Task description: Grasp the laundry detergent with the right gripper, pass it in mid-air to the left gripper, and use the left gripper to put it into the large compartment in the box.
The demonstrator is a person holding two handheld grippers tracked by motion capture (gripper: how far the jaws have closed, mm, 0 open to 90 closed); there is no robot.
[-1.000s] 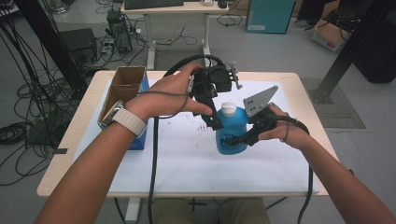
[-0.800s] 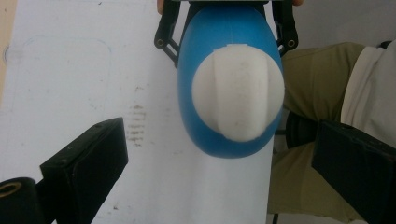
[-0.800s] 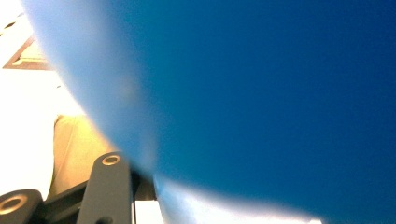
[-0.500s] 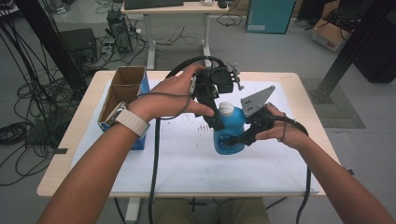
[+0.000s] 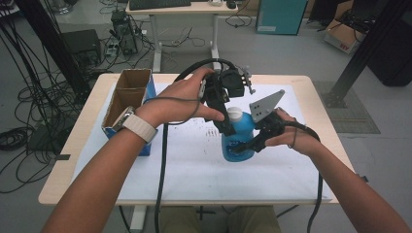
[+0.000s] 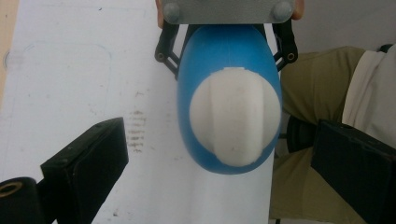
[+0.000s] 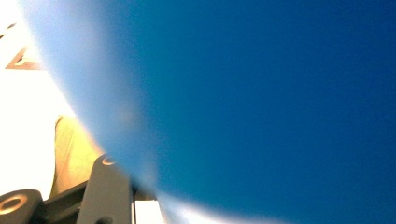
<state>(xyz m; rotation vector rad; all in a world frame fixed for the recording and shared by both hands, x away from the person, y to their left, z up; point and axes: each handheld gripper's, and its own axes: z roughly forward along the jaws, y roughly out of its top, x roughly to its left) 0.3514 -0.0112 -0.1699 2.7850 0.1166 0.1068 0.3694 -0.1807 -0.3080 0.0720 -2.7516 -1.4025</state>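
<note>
Grey flooring, cable bundles and a second desk are seen behind a pale wooden counter (image 5: 316, 97) covered by a white sheet (image 5: 194, 165) in the high view. On that sheet a blue bottle (image 5: 239, 141) with a white cap (image 5: 234, 113) is stood upright, near the middle of the counter. An open cardboard box (image 5: 127, 97) is placed at the counter's left side, well apart from the bottle.

From above, the right claw (image 5: 243, 145) is seen clamped on the bottle's lower body, with its grey three-cornered plate (image 5: 266, 104) raised beside the cap. The left claw (image 5: 227, 127) is held over the bottle's top, just beside the cap.

Details hidden from above are given by the left gripper view: the cap (image 6: 235, 116) is looked down on as a rounded, ridged white dome over an oval, smooth plastic shoulder (image 6: 229, 51), and the left claw's two blocky matte-black jaws are spread wide on either side of it, touching nothing. Faint dark smudges (image 6: 135, 130) are made out on the sheet. The right claw (image 6: 226, 46) is seen beyond, its linkages at both flanks of the bottle.

In the right gripper view, blurred glossy blue bottle wall (image 7: 261, 102) is pressed close to the lens, and part of one dark jaw is seen at the lower left.
</note>
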